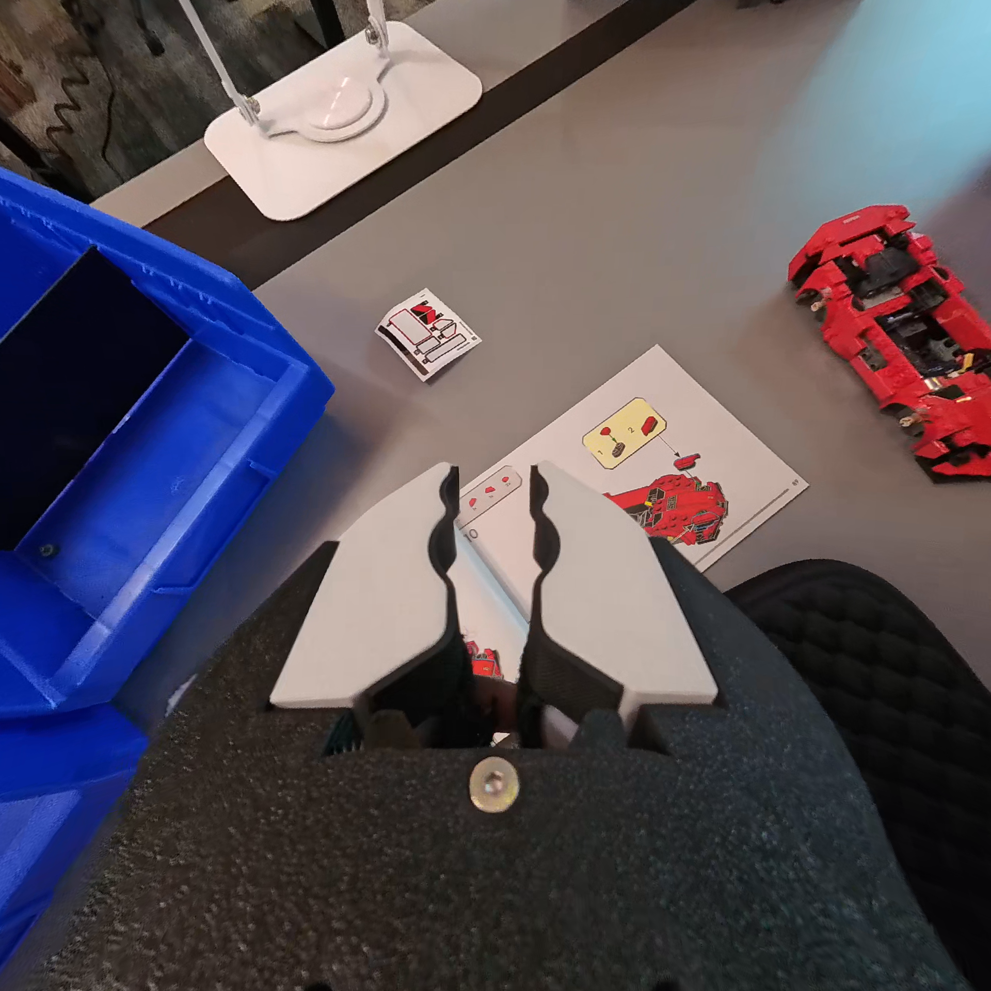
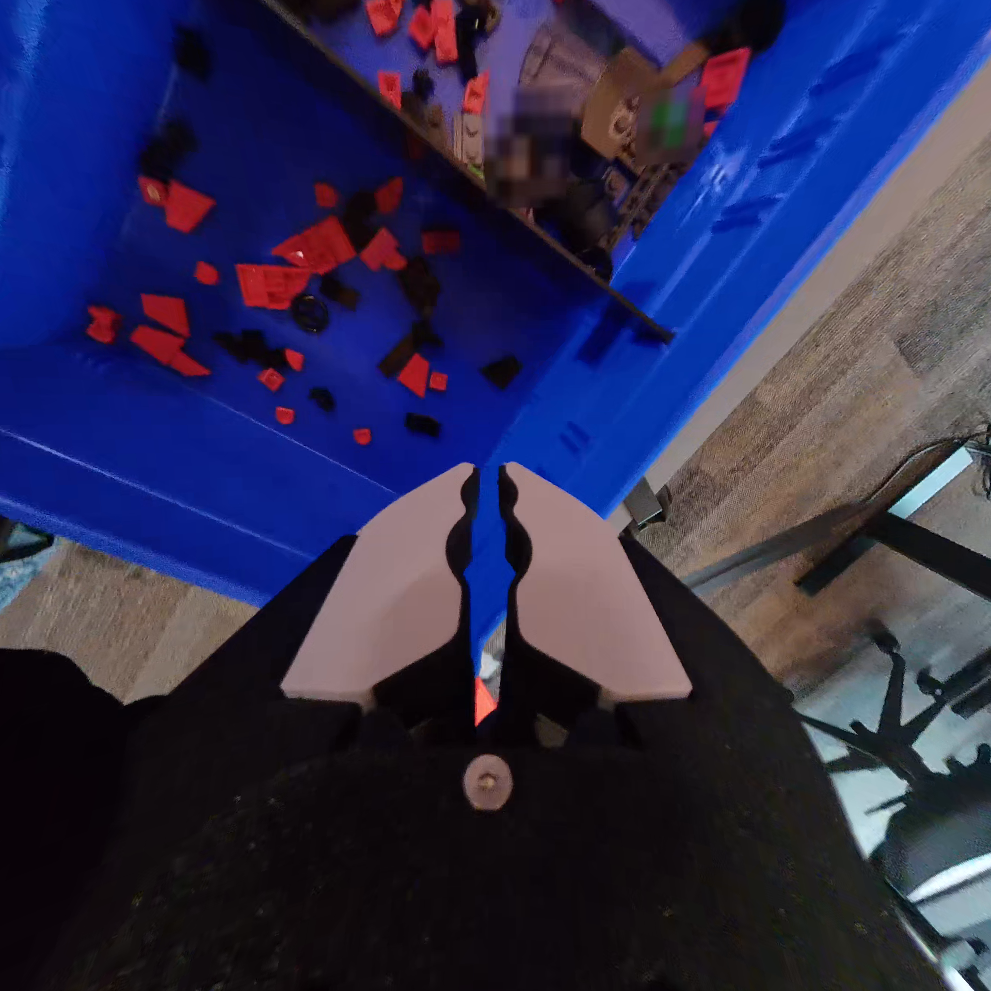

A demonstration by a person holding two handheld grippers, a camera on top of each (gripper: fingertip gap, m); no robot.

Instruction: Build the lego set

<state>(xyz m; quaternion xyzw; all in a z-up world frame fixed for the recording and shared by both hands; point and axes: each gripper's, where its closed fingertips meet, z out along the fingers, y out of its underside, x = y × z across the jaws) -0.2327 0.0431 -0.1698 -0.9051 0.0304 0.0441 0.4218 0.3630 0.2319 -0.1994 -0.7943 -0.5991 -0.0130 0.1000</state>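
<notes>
Right gripper (image 2: pixel 487 472) first: you've got it poised over the near corner of the blue bin (image 2: pixel 563 429), fingers drawn nearly together with only a thin slit between them, and nothing pinched at the tips. Deep in the throat there's a sliver of red, and you can't tell whether that's a piece or something seen through the gap. Ahead of your tips lie the loose red and black pieces (image 2: pixel 300 268), scattered across the nearer compartment; a dark divider (image 2: pixel 482 187) cuts off a second, more crowded compartment beyond.

Now your left gripper (image 1: pixel 493 474): fingers apart, empty, hovering over the open instruction page (image 1: pixel 697 445), which shows a small red part going onto the car. The red car (image 1: pixel 890 332) sits well off to the right on the grey table (image 1: pixel 590 214), body largely formed, cockpit uncovered. A sticker sheet (image 1: pixel 427 333) lies beyond the page, a white lamp base (image 1: pixel 343 123) farther back.

This looks like the part-hunting step. Your next move, I'd say: spread the right fingers, drop into the bin, and single out one small red piece lying clear of its neighbours.
</notes>
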